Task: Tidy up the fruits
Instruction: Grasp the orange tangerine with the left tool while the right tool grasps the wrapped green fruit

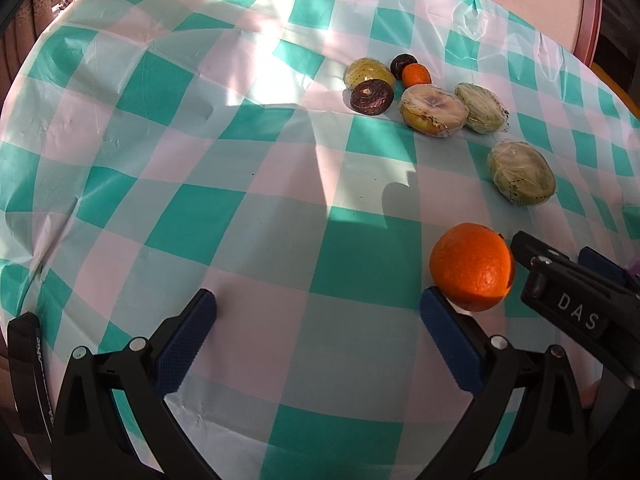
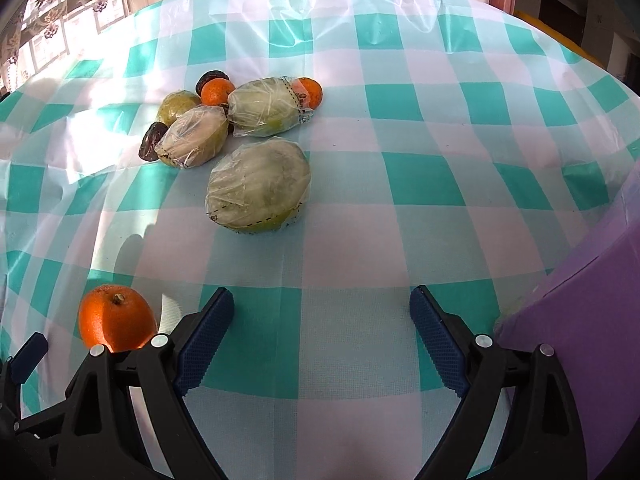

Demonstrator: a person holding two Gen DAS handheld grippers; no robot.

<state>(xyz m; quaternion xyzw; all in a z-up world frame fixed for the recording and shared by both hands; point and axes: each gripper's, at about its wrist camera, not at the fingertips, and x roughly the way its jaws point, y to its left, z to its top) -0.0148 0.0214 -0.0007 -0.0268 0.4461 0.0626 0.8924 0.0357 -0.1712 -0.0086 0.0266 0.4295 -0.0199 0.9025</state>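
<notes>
1. The orange (image 1: 472, 266) sits on the checked tablecloth (image 1: 240, 208) at about four o'clock in the left wrist view, just beyond the tip of the left claw's right finger.
2. I judge it firm, round and fairly heavy, with a dimpled peel that gives fair friction; it may roll if nudged. Best taken across its widest middle, pads on opposite sides.
3. The left claw (image 1: 318, 314) stands wide open, holding nothing; the orange lies outside its gap.
4. The right claw (image 2: 322, 318) is likewise spread open and empty, the orange at its eight o'clock.
5. A wrapped green fruit (image 2: 259, 186) lies at twelve o'clock from the right claw; its film looks slippery.
6. Further off, more wrapped fruit, small oranges and dark fruit huddle together (image 2: 224, 112).
7. A purple box (image 2: 592, 340) stands at three o'clock.
</notes>
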